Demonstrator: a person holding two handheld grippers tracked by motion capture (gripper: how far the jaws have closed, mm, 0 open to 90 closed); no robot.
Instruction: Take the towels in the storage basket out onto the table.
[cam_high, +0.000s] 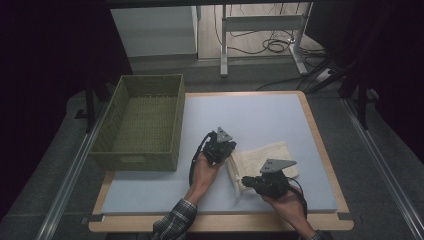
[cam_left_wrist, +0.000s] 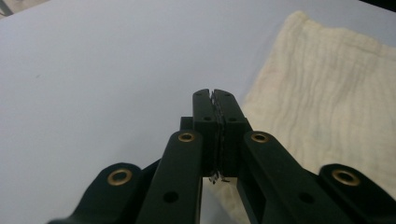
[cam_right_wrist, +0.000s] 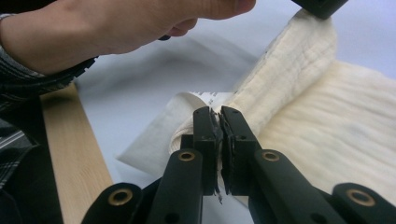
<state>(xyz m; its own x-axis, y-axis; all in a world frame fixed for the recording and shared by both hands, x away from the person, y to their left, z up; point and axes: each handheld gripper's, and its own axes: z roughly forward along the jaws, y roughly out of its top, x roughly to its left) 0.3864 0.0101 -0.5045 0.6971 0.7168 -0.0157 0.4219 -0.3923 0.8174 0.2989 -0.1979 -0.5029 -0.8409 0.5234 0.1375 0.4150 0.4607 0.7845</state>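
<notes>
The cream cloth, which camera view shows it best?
The high view: the cream cloth shows almost whole on the blue mat, between both grippers. The right gripper view gives its folded, lifted edge up close; the left gripper view gives one flat stretch at its right.

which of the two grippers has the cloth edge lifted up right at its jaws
The right gripper: a raised fold of the cream cloth sits at its shut jaws. The left gripper is shut over the bare mat, cloth beside it.
</notes>
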